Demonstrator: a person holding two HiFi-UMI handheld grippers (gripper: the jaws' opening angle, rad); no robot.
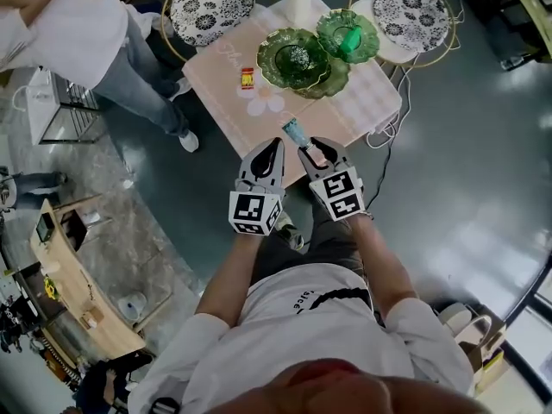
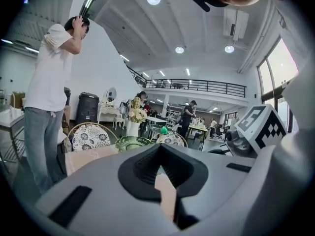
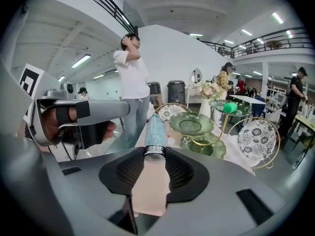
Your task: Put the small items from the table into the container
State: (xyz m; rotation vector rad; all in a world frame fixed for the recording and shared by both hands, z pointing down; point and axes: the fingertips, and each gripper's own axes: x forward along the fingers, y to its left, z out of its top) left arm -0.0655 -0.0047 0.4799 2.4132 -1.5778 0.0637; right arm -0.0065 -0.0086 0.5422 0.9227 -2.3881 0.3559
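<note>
My right gripper (image 1: pixel 312 149) is shut on a small tube (image 1: pixel 296 132) with a pale blue top, a silver ring and a pink body. It holds the tube in the air above the near edge of the pink table (image 1: pixel 354 115). In the right gripper view the tube (image 3: pixel 155 132) points out between the pads towards the green tiered dishes (image 3: pixel 191 123). My left gripper (image 1: pixel 270 155) hangs just left of it, shut and empty. A small red item (image 1: pixel 247 78) lies on the table. A green ball (image 1: pixel 349 40) sits in the upper green dish (image 1: pixel 369 26); the larger dish (image 1: pixel 294 58) stands beside it.
A white vase (image 1: pixel 297 3) stands at the table's far edge. Two round patterned chairs (image 1: pixel 211 7) (image 1: pixel 412 11) flank it. A person in a white shirt (image 1: pixel 78 33) stands left of the table. A cable runs across the floor on the right (image 1: pixel 384 141).
</note>
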